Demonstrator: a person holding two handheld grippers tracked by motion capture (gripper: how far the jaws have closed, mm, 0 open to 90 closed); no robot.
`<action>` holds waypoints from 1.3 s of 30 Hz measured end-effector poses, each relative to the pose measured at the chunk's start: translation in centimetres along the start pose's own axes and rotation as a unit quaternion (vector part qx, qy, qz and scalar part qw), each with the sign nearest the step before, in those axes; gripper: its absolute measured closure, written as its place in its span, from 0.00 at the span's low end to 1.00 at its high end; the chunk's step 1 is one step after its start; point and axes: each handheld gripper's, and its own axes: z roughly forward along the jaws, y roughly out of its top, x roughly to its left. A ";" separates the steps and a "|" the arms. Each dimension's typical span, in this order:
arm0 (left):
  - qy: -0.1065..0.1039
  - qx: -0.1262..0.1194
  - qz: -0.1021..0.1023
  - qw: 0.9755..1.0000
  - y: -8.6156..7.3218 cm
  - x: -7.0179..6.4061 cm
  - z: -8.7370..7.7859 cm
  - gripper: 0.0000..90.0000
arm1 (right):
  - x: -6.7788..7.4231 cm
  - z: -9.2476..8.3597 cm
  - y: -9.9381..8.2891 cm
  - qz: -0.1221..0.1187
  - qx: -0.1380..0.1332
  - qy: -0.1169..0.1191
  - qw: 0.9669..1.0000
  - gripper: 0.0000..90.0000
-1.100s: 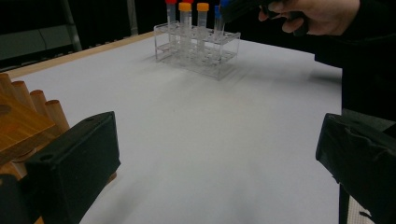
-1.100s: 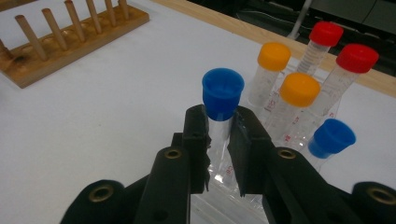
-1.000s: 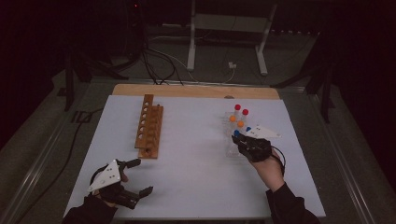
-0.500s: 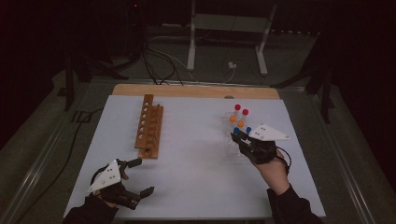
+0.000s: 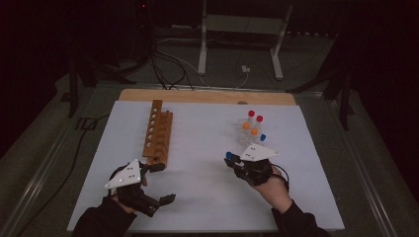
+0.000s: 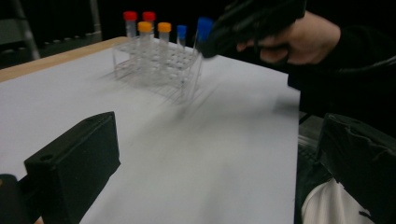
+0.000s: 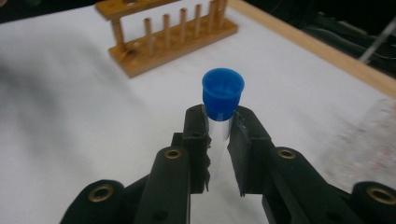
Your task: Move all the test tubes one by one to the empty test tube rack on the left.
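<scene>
My right gripper (image 7: 218, 123) is shut on a clear test tube with a blue cap (image 7: 223, 93), pads pressing on the glass just under the cap. In the high view this gripper (image 5: 233, 161) holds the tube (image 5: 230, 155) above the white mat, left of and nearer than the clear rack (image 5: 242, 140). That rack holds tubes with red, orange and blue caps. A wooden rack (image 5: 158, 132) stands at the left of the mat. My left gripper (image 5: 163, 182) hovers near the wooden rack's front end, jaws wide open and empty (image 6: 215, 158).
The white mat (image 5: 207, 123) covers a wooden table whose far edge (image 5: 207, 96) shows. Cables and a metal stand (image 5: 239, 44) lie on the floor beyond. Bare mat lies between the two racks.
My right gripper has carried the blue-capped tube left and toward the near edge, away from the clear rack. My left gripper has risen slightly and shifted toward the wooden rack.
</scene>
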 end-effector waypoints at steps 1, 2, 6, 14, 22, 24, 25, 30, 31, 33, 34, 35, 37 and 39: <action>0.000 0.000 0.000 1.000 0.0 0.0 0.0 0.00 | 0.2 0.2 -0.1 -0.003 0.002 0.004 1.000 0.85; -0.005 0.001 -0.001 1.000 0.4 0.1 0.3 0.01 | 0.4 0.3 -0.1 -0.006 0.004 0.008 1.000 0.85; -0.017 -0.005 -0.004 1.000 1.8 0.3 1.7 0.01 | 1.1 0.5 0.0 -0.012 0.005 0.021 1.000 0.85; -0.033 0.005 -0.002 0.999 3.7 0.9 5.0 0.04 | 2.1 0.9 0.0 -0.017 0.006 0.041 0.999 0.85; -0.039 0.005 -0.003 0.999 4.3 1.1 7.5 0.17 | 2.4 1.0 -0.1 -0.014 0.007 0.054 0.998 0.85; -0.039 0.008 -0.003 0.999 4.4 1.0 8.0 0.18 | 2.4 1.0 0.0 -0.014 0.007 0.054 0.998 0.85; -0.040 0.008 -0.002 0.999 4.4 1.0 8.2 0.22 | 2.5 1.1 0.0 -0.015 0.007 0.055 0.998 0.85; -0.034 0.010 0.003 0.999 4.6 0.9 9.1 0.32 | 2.5 1.1 0.0 -0.017 0.007 0.056 0.998 0.85; -0.034 0.010 0.004 0.999 4.7 0.9 9.3 0.37 | 2.6 1.1 0.0 -0.017 0.007 0.056 0.998 0.85; -0.030 0.014 0.007 0.999 4.7 0.8 9.6 0.42 | 2.6 1.1 0.0 -0.016 0.006 0.056 0.998 0.85; -0.031 0.017 0.009 0.999 4.6 0.8 9.8 0.46 | 2.6 1.1 0.0 -0.015 0.006 0.056 0.998 0.85; -0.031 0.020 0.013 0.999 4.6 0.8 10.0 0.46 | 2.6 1.1 0.0 -0.015 0.006 0.056 0.998 0.85; -0.028 0.023 0.018 0.999 4.6 0.7 10.2 0.55 | 2.5 1.1 0.0 -0.014 0.006 0.055 0.998 0.85; -0.022 0.026 0.024 0.999 4.5 0.6 10.5 0.62 | 2.5 1.1 0.0 -0.013 0.006 0.055 0.998 0.85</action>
